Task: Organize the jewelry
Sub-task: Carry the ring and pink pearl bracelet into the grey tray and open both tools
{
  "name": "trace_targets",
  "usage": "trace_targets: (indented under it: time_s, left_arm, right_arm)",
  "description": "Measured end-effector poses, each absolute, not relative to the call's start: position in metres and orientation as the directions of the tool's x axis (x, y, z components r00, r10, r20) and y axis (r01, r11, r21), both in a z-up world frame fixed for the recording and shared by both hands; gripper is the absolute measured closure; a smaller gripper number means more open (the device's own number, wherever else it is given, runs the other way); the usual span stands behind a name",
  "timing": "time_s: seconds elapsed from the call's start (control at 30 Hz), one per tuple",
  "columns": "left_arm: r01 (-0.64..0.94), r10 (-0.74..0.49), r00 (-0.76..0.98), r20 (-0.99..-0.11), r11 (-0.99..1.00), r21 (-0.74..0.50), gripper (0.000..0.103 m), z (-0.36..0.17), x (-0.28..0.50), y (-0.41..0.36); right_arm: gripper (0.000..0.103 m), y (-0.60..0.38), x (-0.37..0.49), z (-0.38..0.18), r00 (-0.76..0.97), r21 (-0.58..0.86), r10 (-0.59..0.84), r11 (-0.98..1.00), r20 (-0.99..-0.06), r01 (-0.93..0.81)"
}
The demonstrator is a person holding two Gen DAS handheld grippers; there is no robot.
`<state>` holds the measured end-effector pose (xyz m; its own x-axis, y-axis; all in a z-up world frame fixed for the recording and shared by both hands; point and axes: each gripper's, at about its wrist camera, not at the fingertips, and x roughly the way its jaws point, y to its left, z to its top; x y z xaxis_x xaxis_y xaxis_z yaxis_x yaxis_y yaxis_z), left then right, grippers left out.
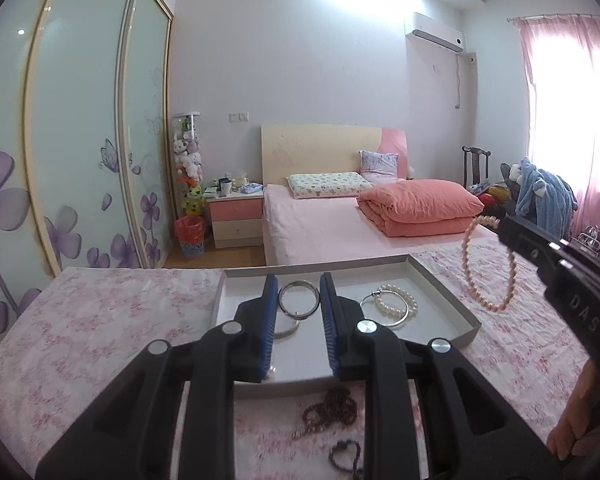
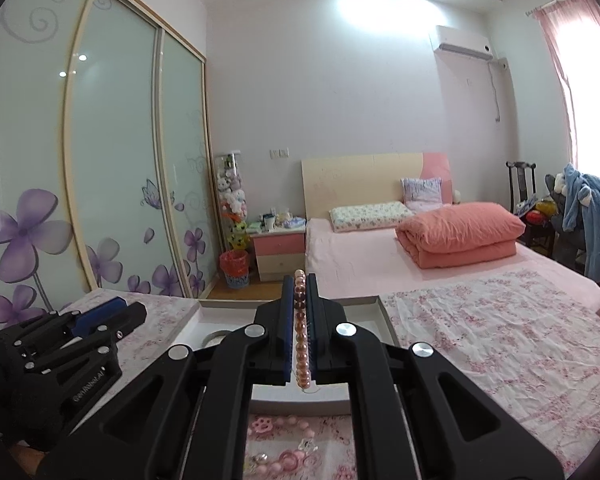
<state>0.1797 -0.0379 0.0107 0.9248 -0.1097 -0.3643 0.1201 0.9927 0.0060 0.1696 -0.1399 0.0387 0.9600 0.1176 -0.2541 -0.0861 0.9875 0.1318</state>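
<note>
A shallow grey tray (image 1: 466, 316) lies on the floral cloth. In it are a silver bangle (image 1: 299, 301), a white pearl bracelet (image 1: 397, 303) and a thin silver hoop (image 1: 384, 312). My left gripper (image 1: 299, 300) is open and empty, its jaws hovering either side of the silver bangle. My right gripper (image 2: 299, 300) is shut on a pink pearl bracelet (image 2: 300, 344); in the left wrist view the bracelet (image 1: 489, 266) hangs in the air above the tray's right edge. The tray's rim (image 2: 384, 316) also shows under the right gripper.
Dark red bead strings (image 1: 332, 408) and a dark bead loop (image 1: 342, 454) lie on the cloth before the tray. Pink bead jewelry (image 2: 284, 428) lies near its front edge. A bed (image 1: 320, 224), a nightstand (image 1: 236, 212) and a wardrobe (image 1: 80, 140) stand beyond.
</note>
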Motion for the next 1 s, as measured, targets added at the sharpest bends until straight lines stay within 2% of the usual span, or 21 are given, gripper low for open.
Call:
trace_targets:
  time_s: [0.37, 0.83, 0.87, 0.9, 0.93, 0.97, 1.0]
  left_arm:
    - [0.133, -0.128, 0.883, -0.452, 0.991, -0.020, 0.081, -0.023, 0.249, -0.040]
    - [0.130, -0.135, 0.816, -0.562, 0.990, -0.050, 0.078, -0.058, 0.296, -0.038]
    - [0.126, -0.134, 0.814, -0.565, 0.991, -0.053, 0.076, -0.059, 0.296, -0.037]
    - [0.116, -0.127, 0.814, -0.566, 0.992, -0.056, 0.068, -0.058, 0.298, -0.034]
    - [0.110, -0.123, 0.816, -0.565, 0.992, -0.057, 0.063, -0.058, 0.298, -0.032]
    - [0.100, -0.117, 0.820, -0.560, 0.993, -0.061, 0.062, -0.057, 0.298, -0.029]
    - [0.092, -0.112, 0.823, -0.558, 0.994, -0.063, 0.062, -0.056, 0.297, -0.026]
  right_arm:
    - [0.096, -0.133, 0.245, 0.004, 0.900, 0.177, 0.169, 0.979, -0.402, -0.105]
    - [0.096, -0.130, 0.286, -0.024, 0.818, 0.229, 0.217, 0.967, -0.532, -0.108]
    - [0.094, -0.132, 0.285, -0.024, 0.816, 0.235, 0.220, 0.966, -0.535, -0.106]
    - [0.092, -0.134, 0.286, -0.025, 0.816, 0.238, 0.218, 0.966, -0.535, -0.103]
    - [0.081, -0.137, 0.284, -0.023, 0.821, 0.243, 0.213, 0.966, -0.530, -0.094]
    - [0.066, -0.140, 0.282, -0.022, 0.827, 0.247, 0.206, 0.965, -0.522, -0.084]
    - [0.062, -0.142, 0.281, -0.021, 0.833, 0.250, 0.200, 0.965, -0.516, -0.077]
